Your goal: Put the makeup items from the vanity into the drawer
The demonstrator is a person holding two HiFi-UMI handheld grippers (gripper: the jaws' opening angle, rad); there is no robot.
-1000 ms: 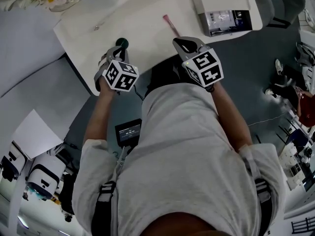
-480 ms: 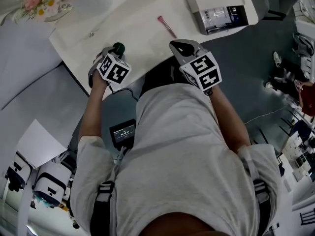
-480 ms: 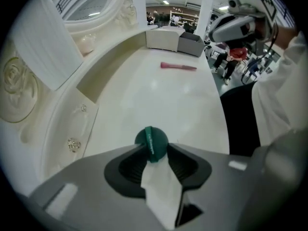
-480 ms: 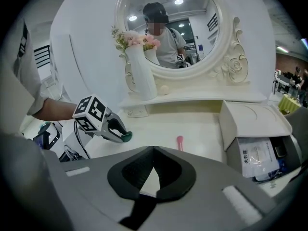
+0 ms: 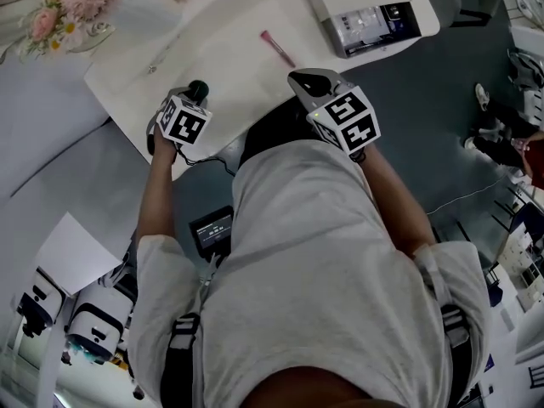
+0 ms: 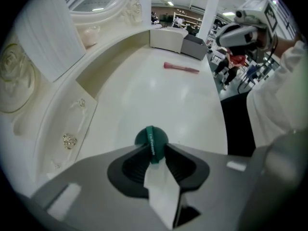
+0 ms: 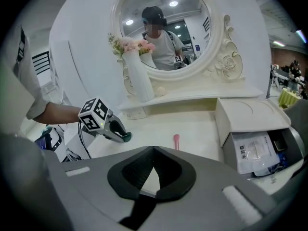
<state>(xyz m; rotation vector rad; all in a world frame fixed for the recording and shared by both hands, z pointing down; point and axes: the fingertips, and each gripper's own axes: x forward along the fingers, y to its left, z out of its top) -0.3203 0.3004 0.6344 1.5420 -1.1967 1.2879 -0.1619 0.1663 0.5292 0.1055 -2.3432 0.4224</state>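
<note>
A dark green round makeup item point(image 6: 151, 136) with a band across it sits between the tips of my left gripper point(image 6: 153, 149), low over the white vanity top point(image 5: 223, 34). The jaws are closing and the tips touch the item on both sides. The head view has it point(image 5: 198, 88) at the vanity's near left edge. A pink stick point(image 5: 276, 48) lies flat in the middle of the vanity, ahead of my right gripper point(image 5: 308, 78). That gripper is shut with nothing in it. At the right a white box has its drawer point(image 7: 262, 153) pulled open, with packets inside.
An oval mirror point(image 7: 163, 32) with a shelf below it stands at the back of the vanity. A white vase of pink flowers point(image 7: 137, 76) is at the back left. Small drawers with round knobs point(image 6: 70, 140) line the left side. Dark floor surrounds the vanity.
The left gripper with the green item has shifted left along the vanity's near edge. The right gripper has stayed about where it was.
</note>
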